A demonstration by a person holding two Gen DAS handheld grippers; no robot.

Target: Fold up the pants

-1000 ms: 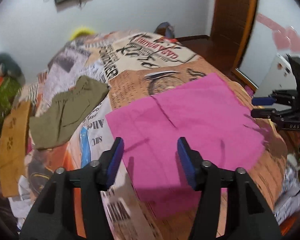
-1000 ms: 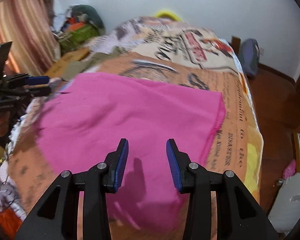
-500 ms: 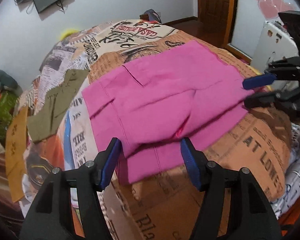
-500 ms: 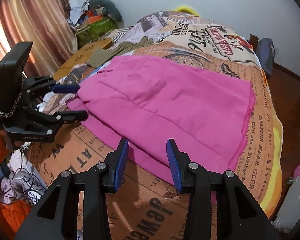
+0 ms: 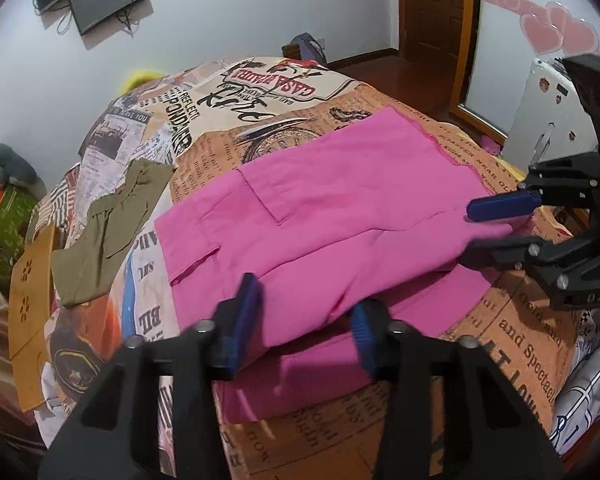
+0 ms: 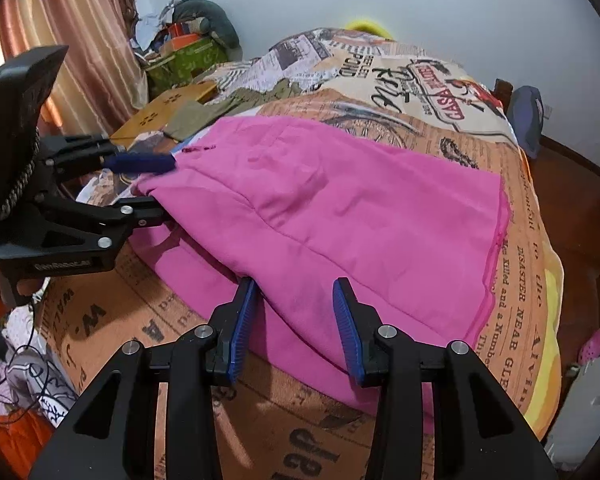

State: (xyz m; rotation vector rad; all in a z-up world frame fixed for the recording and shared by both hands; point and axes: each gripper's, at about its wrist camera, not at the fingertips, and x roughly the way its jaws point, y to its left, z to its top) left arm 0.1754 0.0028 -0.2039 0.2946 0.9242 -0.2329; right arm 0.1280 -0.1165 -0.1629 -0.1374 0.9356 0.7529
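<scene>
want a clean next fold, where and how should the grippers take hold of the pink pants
Grip the near folded edge of the pink pants, coming from the bed's near side: it lies doubled and slightly raised there. The left gripper and the right gripper already straddle it, jaws closing.

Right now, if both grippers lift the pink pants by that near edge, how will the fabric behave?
Likely floppy: the pink pants lie creased and draped in soft layers on the bed. Probably light, thin cloth. The upper layer between the closing left gripper may slide off the lower one.
</scene>
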